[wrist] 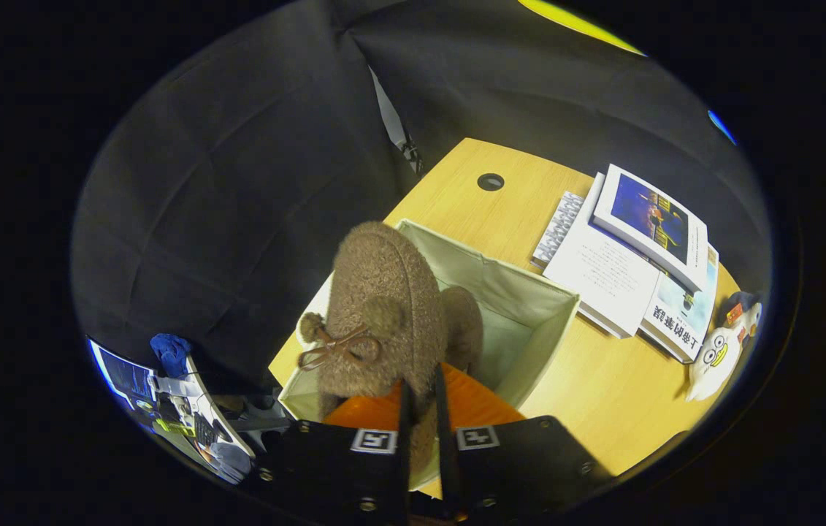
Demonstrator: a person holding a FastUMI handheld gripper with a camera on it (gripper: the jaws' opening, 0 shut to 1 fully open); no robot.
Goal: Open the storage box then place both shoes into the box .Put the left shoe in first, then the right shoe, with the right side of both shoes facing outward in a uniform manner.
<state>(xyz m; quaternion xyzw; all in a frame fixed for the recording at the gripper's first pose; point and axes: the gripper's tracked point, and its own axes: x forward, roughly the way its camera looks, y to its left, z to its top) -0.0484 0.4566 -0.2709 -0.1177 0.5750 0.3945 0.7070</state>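
Note:
A brown fuzzy shoe [383, 307] with pompoms and a bow hangs toe-up from my gripper [423, 409], whose two fingers are shut on its heel rim. It hovers over the open cream fabric storage box [529, 307] on the wooden desk. A second brown fuzzy shoe [465, 329] stands inside the box just behind the held one, partly hidden by it. The box's far and right walls and part of its floor are visible.
The wooden desk [602, 394] holds stacked books and magazines [639, 256] right of the box and a white cartoon plush toy [723, 351] near the right edge. A cable hole [490, 182] lies beyond the box. Cluttered equipment [186, 416] sits low at left.

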